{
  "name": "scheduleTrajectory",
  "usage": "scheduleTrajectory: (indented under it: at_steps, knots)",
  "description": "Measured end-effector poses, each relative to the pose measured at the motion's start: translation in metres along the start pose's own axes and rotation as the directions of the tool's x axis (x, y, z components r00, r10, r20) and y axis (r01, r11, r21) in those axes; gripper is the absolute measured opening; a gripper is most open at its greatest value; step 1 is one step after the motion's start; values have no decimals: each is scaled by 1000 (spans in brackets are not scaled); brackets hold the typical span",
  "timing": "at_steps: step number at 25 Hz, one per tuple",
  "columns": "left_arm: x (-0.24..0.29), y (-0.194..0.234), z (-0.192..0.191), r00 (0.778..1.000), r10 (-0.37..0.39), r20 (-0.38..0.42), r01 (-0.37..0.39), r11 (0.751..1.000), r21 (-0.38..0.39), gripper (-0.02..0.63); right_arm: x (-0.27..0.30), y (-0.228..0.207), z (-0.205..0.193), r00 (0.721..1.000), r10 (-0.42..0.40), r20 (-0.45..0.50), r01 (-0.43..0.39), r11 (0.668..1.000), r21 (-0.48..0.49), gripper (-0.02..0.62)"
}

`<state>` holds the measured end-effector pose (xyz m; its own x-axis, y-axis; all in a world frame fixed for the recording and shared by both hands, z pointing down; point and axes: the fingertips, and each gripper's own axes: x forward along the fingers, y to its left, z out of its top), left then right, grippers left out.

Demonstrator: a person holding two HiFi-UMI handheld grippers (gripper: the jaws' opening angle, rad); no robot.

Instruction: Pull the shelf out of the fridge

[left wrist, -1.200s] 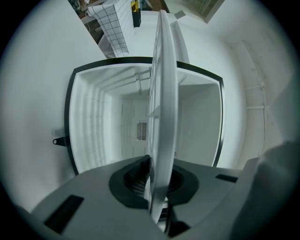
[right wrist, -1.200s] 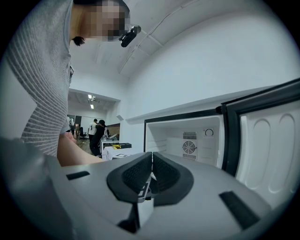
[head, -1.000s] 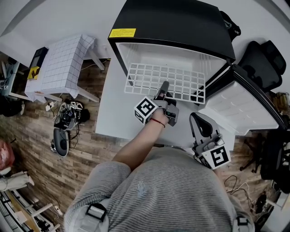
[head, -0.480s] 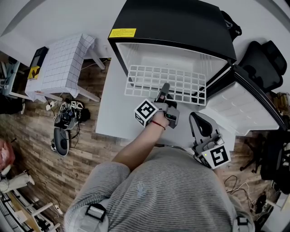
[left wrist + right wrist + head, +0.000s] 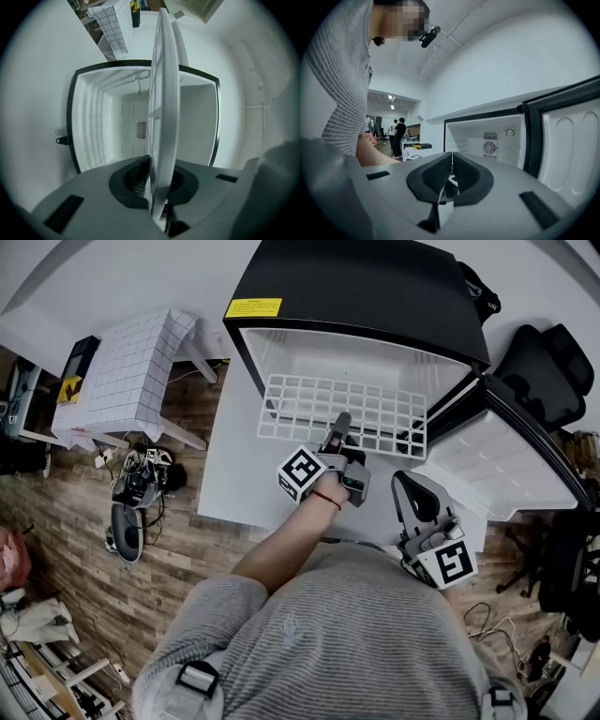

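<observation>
Shelf [image 5: 309,409] sits partway out of open fridge [image 5: 356,287], front edge over worktop [image 5: 234,474]. Left hand-held gripper [image 5: 339,430] is clamped on the shelf's front edge, roughly mid-width. Right hand-held gripper [image 5: 409,486] has jaws together, nothing in them, clear of the shelf, near the door [image 5: 497,465].

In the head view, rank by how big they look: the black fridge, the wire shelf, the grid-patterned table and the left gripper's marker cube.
Largest: black fridge.
Next: wire shelf and grid-patterned table, too alike to rank; the table stands lower, farther off.
Smallest: marker cube on the left gripper.
</observation>
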<state>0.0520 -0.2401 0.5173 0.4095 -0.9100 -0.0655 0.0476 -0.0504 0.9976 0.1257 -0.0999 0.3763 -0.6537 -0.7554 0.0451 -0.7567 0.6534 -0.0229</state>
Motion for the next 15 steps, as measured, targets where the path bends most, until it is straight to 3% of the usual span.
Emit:
scheduleTrajectory:
  at_steps: [8, 12, 15]
  knots:
    - [-4, 0, -3, 1000, -4, -11, 4, 1000, -9, 35, 0, -2, -1, 1000, -1, 1, 1, 1000, 1, 14]
    - [-20, 17, -12, 1000, 27, -13, -28, 998, -53, 35, 2, -4, 0, 1000, 2, -3, -2, 1000, 1, 14]
    - [-31, 18, -15, 999, 21, -30, -21, 1000, -18, 35, -1, 2, -1, 1000, 12, -1, -12, 1000, -2, 14]
